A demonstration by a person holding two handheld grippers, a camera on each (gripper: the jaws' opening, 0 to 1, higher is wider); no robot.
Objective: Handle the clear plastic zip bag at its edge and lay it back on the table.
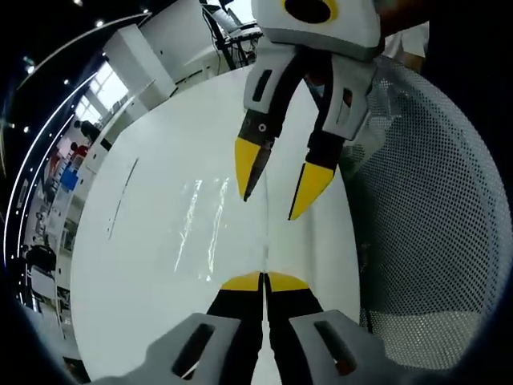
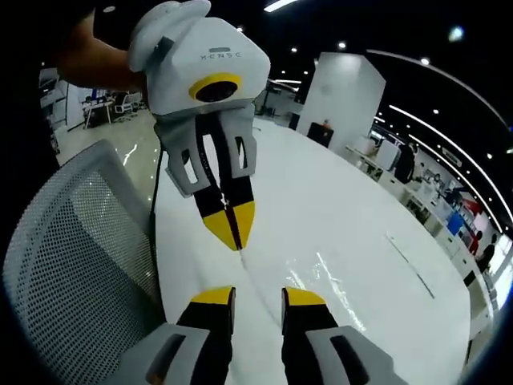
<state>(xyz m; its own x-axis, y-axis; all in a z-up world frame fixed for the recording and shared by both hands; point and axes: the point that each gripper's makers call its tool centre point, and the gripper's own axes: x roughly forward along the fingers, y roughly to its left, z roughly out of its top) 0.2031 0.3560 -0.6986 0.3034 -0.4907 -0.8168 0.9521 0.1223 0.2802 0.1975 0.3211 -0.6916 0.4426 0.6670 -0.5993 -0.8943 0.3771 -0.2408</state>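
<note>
The clear plastic zip bag [image 1: 200,228] lies flat on the white table [image 1: 152,136] and shows mostly as glints. One thin edge of it runs up to my left gripper [image 1: 264,281], whose yellow-tipped jaws are pressed together on that edge. My right gripper [image 1: 276,188] comes in from the top of the left gripper view, open, with its tips just above the same edge. In the right gripper view, my right gripper [image 2: 258,297] stands open with nothing between its jaws. Opposite it, the left gripper [image 2: 232,228] is shut over the bag [image 2: 329,285].
A grey mesh chair back [image 1: 433,200] stands close against the table's near edge [image 2: 72,241]. A thin dark line [image 2: 410,255] marks the table top beyond the bag. Desks and people fill the far room.
</note>
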